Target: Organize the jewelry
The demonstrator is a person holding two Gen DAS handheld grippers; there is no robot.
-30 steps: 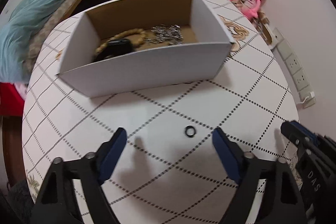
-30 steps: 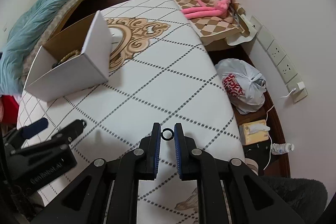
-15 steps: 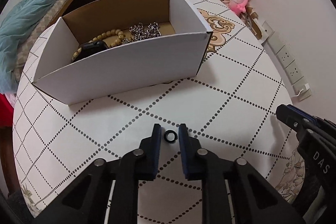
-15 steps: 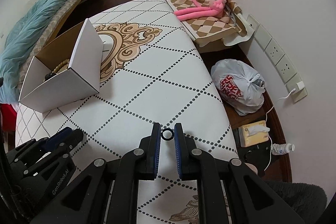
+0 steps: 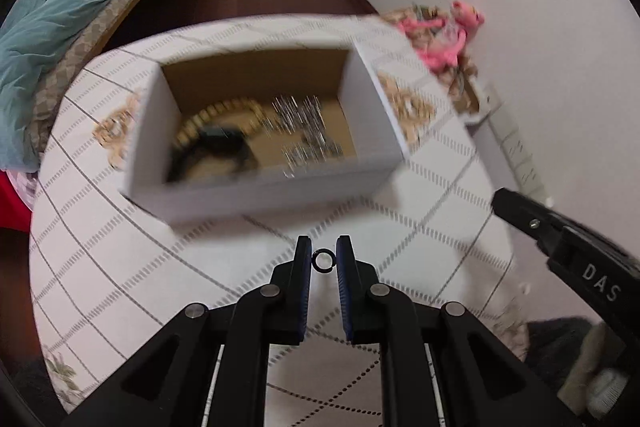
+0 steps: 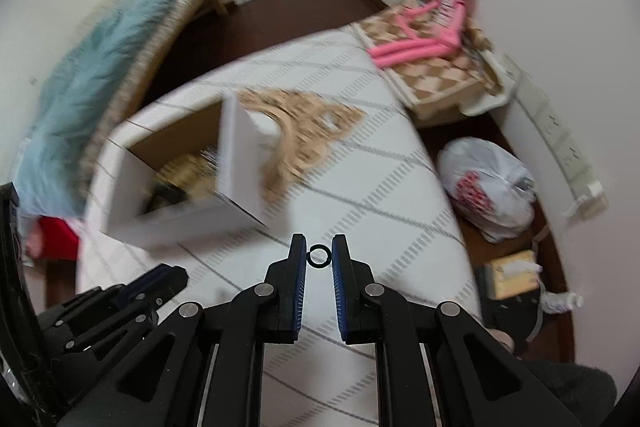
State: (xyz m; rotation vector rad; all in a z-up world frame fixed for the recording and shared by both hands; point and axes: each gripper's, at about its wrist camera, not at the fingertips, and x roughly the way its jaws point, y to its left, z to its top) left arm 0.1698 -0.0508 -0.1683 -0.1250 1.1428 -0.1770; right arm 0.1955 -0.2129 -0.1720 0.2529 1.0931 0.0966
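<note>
The left gripper (image 5: 323,260), wide open over a black ring (image 5: 322,261) on the table (image 5: 120,267) a second ago, now pinches it and lifts toward the white box (image 5: 260,195) ahead. The right gripper (image 6: 319,255) still clamps a second ring (image 6: 319,255); both look ready to drop in. Beads (image 5: 224,111), chains (image 5: 304,123) and a dark item already lie inside; only the near wall intervenes.
</note>
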